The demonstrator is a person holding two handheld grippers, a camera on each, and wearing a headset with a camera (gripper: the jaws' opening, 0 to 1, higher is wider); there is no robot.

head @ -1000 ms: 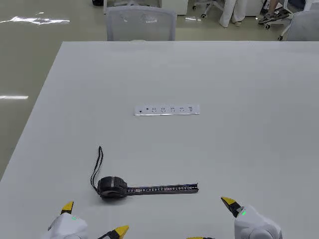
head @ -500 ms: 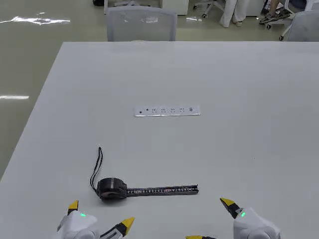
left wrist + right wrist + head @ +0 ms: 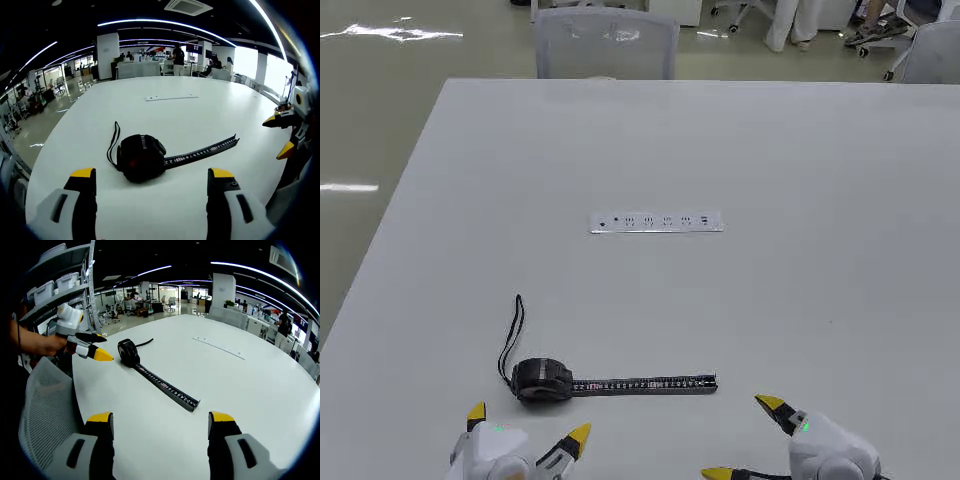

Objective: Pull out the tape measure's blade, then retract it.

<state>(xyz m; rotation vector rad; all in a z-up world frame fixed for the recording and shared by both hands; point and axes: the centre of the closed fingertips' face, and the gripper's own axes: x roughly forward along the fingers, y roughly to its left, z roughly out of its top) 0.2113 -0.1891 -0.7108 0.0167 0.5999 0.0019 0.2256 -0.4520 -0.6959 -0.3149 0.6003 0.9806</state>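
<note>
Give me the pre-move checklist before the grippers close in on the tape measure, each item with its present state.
1. Blade out: ok. The blade lies extended flat on the table.
2. Left gripper ready: ok. Its jaws are apart and empty, with the tape measure case straight ahead in the left gripper view.
3. Right gripper ready: ok. Its jaws are apart and empty, facing the blade tip.
4. Strap out of the grasp: ok. It trails off the case's far side.
5. Blade lock position: cannot tell.
6. Nearby obstacles: ok. The power strip lies farther off, apart from the tape.
</note>
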